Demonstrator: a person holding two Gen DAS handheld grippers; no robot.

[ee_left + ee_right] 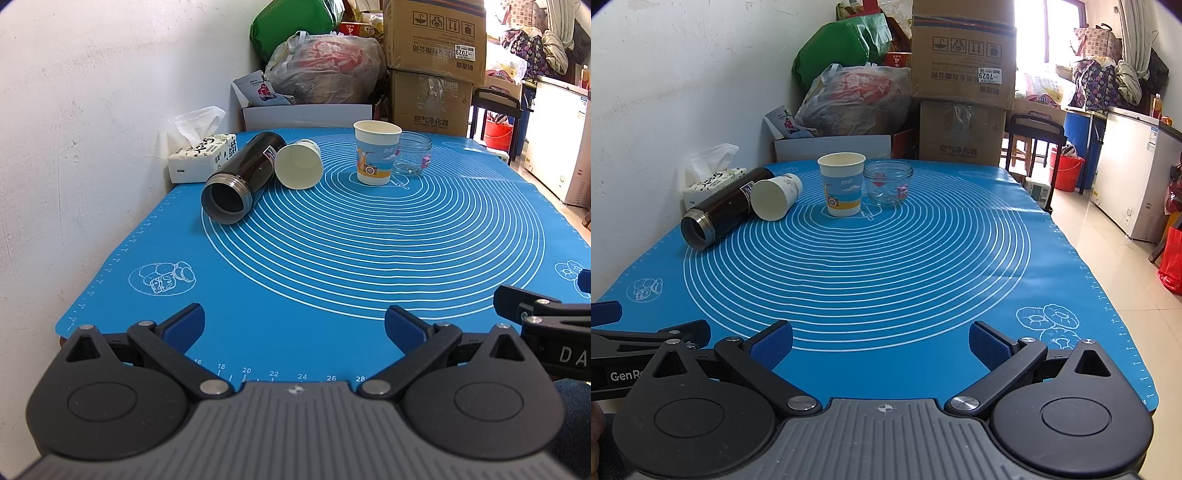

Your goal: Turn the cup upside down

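Note:
A printed paper cup [375, 153] [842, 184] stands upright, mouth up, at the far middle of the blue mat [332, 258] [871, 266]. A second paper cup [298, 164] [775, 197] lies on its side to its left, mouth toward me. My left gripper [293, 325] is open and empty above the mat's near edge. My right gripper [881, 341] is open and empty, also at the near edge. Both are far from the cups. Part of the right gripper [543, 314] shows in the left wrist view.
A black thermos [242, 179] [720, 206] lies on its side against the fallen cup. A clear glass jar [413, 152] [888, 182] stands right of the upright cup. A tissue pack [201, 157] [709, 181] sits by the wall. Boxes and bags [432, 66] [960, 85] are piled behind the table.

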